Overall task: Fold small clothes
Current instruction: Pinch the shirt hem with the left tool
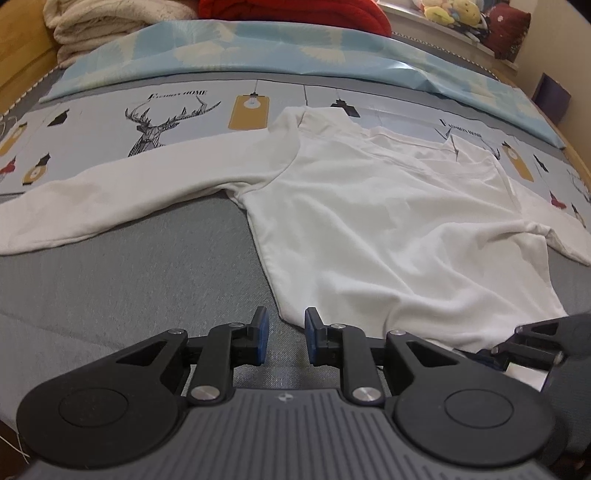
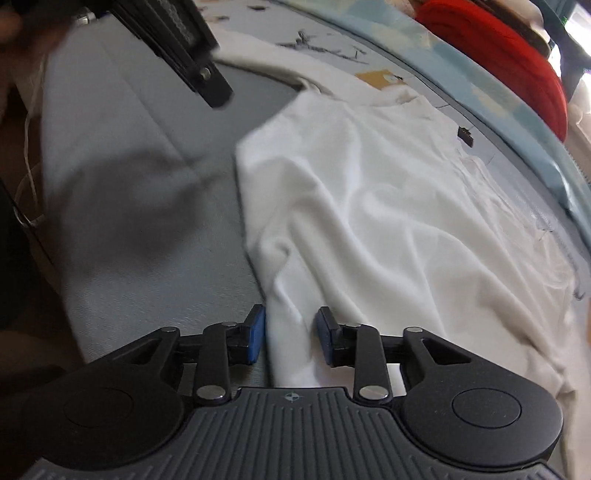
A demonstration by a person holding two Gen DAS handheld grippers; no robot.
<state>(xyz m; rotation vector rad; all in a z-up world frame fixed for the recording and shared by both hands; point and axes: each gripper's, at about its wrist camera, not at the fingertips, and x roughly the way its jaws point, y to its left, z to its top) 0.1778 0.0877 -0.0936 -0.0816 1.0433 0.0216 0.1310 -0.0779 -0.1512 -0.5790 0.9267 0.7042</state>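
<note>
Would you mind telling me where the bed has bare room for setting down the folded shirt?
The widest free patch is the grey mattress left of the white shirt, below its outstretched sleeve. The printed sheet above that sleeve is also bare. The head end is crowded with a cream blanket and red blanket.

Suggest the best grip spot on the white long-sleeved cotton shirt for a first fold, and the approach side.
Probably the bottom hem corners of the white long-sleeved cotton shirt, approached from the near edge of the grey bed cover. The hem lies nearest both tools, with free edges on the bedding. The left gripper sits open by the left corner; the right gripper is open with hem fabric between its pads.
</note>
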